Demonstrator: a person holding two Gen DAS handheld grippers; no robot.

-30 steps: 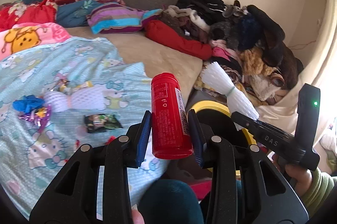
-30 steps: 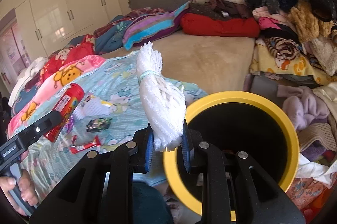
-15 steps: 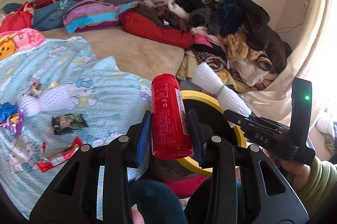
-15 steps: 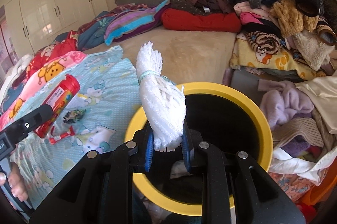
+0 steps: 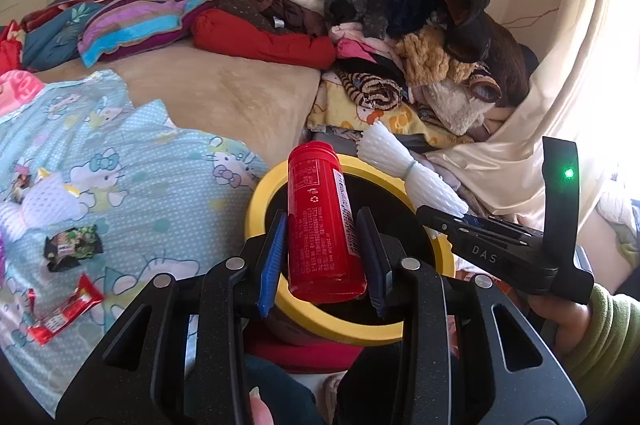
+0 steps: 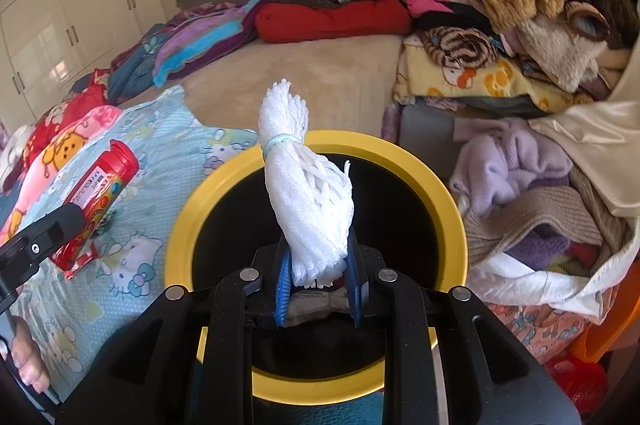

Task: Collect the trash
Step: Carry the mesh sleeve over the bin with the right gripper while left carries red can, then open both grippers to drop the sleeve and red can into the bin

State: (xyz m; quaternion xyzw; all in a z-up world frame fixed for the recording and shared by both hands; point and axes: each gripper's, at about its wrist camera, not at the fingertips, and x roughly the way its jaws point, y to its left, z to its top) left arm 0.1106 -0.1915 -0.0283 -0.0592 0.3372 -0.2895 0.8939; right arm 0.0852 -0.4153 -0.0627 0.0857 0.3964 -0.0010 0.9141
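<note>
Over the bin (image 6: pixel 320 153), left gripper (image 5: pixel 323 257) is clamping a red can (image 5: pixel 322 221); right gripper (image 6: pixel 318 281) is pinching white foam netting (image 6: pixel 308 193).

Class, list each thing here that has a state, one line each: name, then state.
left claw: shut on red tube
right claw: shut on white foam net
red tube: capped, upright
white foam net: banded, bunched
yellow-rimmed bin: open
red wrapper: lying on bedsheet
</note>
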